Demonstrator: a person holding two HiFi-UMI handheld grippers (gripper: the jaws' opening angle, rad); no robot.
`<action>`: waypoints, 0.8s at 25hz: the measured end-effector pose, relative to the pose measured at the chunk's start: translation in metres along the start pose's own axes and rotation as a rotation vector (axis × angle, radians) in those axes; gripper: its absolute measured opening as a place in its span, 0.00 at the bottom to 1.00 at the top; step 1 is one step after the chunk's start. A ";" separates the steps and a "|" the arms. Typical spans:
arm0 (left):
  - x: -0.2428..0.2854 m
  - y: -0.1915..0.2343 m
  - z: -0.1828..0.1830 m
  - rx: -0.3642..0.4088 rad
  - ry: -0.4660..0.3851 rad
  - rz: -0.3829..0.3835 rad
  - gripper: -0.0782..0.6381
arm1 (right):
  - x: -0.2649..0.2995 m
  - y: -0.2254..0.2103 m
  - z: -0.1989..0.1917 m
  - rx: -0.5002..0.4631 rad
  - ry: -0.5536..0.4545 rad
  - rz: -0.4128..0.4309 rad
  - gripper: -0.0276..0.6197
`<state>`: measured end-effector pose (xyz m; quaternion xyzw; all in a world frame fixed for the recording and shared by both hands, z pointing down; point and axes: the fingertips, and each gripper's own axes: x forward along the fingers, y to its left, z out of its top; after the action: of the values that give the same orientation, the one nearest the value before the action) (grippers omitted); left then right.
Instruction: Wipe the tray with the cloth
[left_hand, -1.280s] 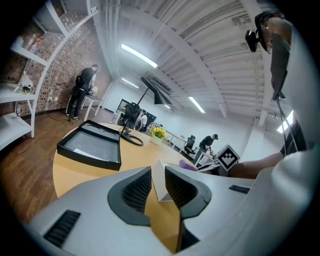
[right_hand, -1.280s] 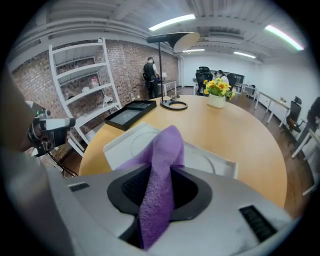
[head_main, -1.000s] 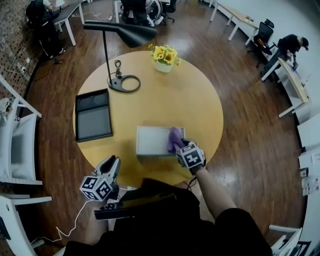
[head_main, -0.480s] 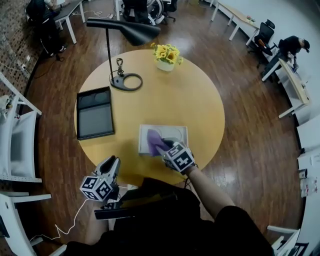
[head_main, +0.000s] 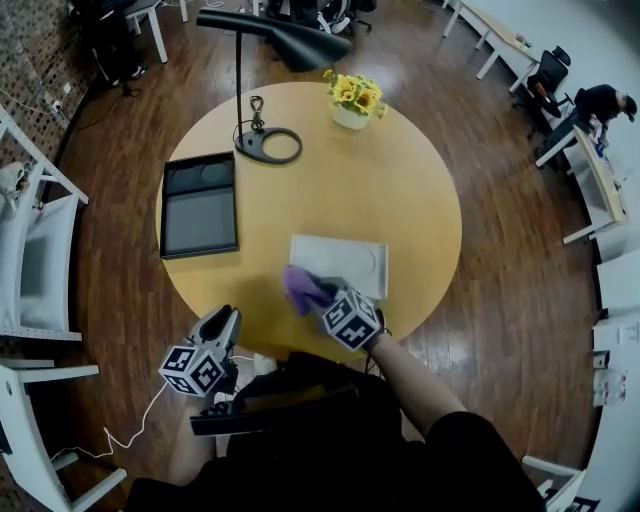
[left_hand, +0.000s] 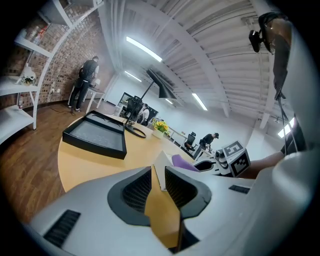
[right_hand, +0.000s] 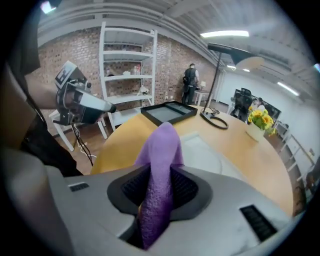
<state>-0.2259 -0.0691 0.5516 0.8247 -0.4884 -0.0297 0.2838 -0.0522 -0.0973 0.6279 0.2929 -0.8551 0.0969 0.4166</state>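
Wipe looked under way – right gripper (head_main: 322, 298) clamped on purple cloth (head_main: 300, 288), which sat at near-left corner of pale tray (head_main: 350, 258); share already wiped could not be told. Left gripper (head_main: 222, 325) hung off table (head_main: 400, 190) edge, jaws slightly apart, empty. Black tray (head_main: 200, 225), lamp (head_main: 268, 145), flowers (head_main: 355, 98) stood well apart – nothing blocked tray.

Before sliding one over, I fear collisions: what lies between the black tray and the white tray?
Only bare tabletop between black tray and white tray; head view.
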 end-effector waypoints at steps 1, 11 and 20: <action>0.003 -0.001 -0.001 0.003 0.007 -0.005 0.22 | -0.004 -0.006 -0.005 0.042 -0.005 -0.001 0.20; 0.053 -0.022 -0.011 0.045 0.087 -0.093 0.22 | -0.050 -0.055 -0.074 0.242 0.033 -0.118 0.20; 0.096 -0.045 -0.013 0.123 0.176 -0.153 0.22 | -0.074 -0.070 -0.104 0.320 0.060 -0.159 0.20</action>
<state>-0.1355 -0.1261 0.5621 0.8747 -0.3984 0.0511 0.2712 0.0923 -0.0802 0.6316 0.4189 -0.7903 0.2071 0.3963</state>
